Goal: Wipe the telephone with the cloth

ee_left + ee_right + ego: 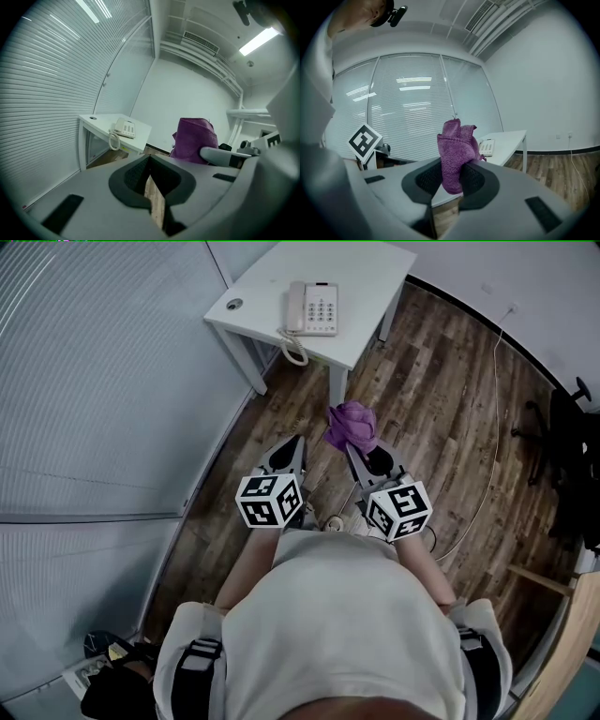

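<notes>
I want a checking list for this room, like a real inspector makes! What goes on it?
Surface: white table, not yet reached.
Job's things: telephone on the table; purple cloth in the right hand-held gripper, away from the table.
Clutter: small round thing near the table's corner; cannot tell what it is.
Grippers: left hand-held gripper shut, empty; right hand-held gripper shut on the cloth.
Cables: coiled cord hangs over the table's edge; thin white cable crosses the floor.
Surroundings: wooden floor, slatted blinds, dark chair.
</notes>
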The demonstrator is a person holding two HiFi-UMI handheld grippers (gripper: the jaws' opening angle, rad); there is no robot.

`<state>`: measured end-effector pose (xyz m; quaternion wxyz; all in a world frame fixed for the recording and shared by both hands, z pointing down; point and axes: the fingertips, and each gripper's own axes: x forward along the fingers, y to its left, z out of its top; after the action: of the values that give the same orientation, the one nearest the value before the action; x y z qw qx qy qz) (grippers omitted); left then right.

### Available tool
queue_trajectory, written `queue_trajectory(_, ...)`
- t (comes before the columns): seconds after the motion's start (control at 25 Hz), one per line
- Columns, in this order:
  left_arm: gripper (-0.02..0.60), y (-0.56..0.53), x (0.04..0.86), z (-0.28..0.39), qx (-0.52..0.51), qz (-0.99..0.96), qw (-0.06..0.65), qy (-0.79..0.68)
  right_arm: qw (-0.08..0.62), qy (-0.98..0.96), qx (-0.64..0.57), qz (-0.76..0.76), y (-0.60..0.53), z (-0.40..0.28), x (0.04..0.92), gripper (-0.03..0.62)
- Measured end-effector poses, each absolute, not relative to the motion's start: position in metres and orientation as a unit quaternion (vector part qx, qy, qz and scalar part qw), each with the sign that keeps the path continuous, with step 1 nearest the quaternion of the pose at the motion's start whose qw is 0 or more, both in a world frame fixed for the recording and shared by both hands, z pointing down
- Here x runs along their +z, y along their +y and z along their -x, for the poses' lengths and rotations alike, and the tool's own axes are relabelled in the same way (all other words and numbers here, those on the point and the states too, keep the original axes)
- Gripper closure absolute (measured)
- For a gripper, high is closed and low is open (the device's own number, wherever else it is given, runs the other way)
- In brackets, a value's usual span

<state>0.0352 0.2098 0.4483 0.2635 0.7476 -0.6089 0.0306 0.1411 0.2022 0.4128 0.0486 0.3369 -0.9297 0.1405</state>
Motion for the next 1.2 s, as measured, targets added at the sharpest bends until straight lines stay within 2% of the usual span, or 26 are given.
queue_trajectory(0.64,0.56,0.201,0.448,-0.047,0.035,-0.746,0.263,-0.611,0.038,-0.927,0.154,-0.341,0.189,-0.162,0.416,0.5)
queue_trajectory(1.2,0.56,0.126,0.454,-0.022,0.032,-0.756,0.258,-0.601,0.046,-0.916,0.153,-0.369,0.118,-0.142,0.423,0.5)
